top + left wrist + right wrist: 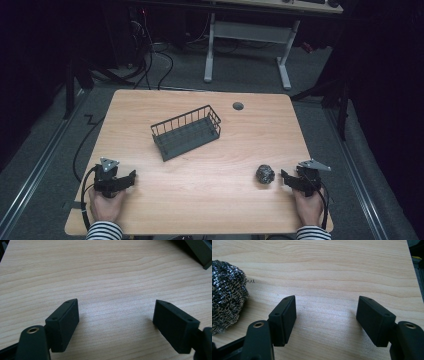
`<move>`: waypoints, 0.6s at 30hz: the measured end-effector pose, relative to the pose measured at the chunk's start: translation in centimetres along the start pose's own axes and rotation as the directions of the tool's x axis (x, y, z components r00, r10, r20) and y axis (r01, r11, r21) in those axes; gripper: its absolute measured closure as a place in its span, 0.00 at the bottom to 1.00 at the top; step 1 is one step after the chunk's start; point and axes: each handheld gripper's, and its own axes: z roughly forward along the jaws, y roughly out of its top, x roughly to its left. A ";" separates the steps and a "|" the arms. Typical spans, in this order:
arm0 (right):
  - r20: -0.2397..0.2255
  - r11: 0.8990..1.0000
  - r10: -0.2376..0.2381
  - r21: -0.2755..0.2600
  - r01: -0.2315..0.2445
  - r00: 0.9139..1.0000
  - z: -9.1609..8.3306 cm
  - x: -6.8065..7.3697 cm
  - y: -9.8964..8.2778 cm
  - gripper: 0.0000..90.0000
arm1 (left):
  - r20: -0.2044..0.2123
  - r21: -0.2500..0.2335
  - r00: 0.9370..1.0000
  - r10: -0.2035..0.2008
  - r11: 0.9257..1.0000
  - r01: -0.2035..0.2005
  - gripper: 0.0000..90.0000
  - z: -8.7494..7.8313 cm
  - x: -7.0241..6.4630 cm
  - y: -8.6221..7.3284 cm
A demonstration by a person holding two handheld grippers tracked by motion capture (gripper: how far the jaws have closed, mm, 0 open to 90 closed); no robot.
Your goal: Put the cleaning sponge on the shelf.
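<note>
high view: we see the right gripper [283, 176] resting near the right edge of the table [200, 200], with the steel wool scourer [265, 174] lying on the wood just ahead of its jaw tips, close by but apart from them. the left gripper [131, 177] rests near the table's left front corner, well apart from the scourer. the wire basket [186, 132] stands upright on the table farther out, between the two grippers and beyond both, nearer the left one.

state of the tongs: we read both as released. in the right gripper view the jaws stand spread with bare wood between the pads; the scourer [227, 296] lies outside the left-hand jaw, beside it and not between the two. in the left gripper view the jaws stand wide over bare wood, nothing gripped.

counts: we count one scourer, one basket, two grippers, two hands, one on each gripper, both with striped sleeves. one round hole [238, 106] sits in the table beyond the basket.

view differences: the right gripper view gives the scourer's woven metal coils and a small pen mark on the wood next to it, neither legible from above. the left gripper view catches a dark corner of the basket [200, 250] at its upper right. the high view alone gives the whole layout, plus a white desk frame [247, 45] and cables on the floor past the table.
</note>
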 end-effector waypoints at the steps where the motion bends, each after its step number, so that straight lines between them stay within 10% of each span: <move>1: -0.002 1.000 -0.001 0.001 0.001 1.000 0.0 0.0 0.0 0.35 | 0.000 0.000 1.000 0.000 1.000 0.000 0.23 0.0 0.0 0.0; 18: -0.003 1.000 -0.001 0.001 0.001 1.000 0.0 0.0 0.0 0.35 | 0.009 0.001 1.000 -0.011 1.000 0.011 0.23 0.0 0.1 0.0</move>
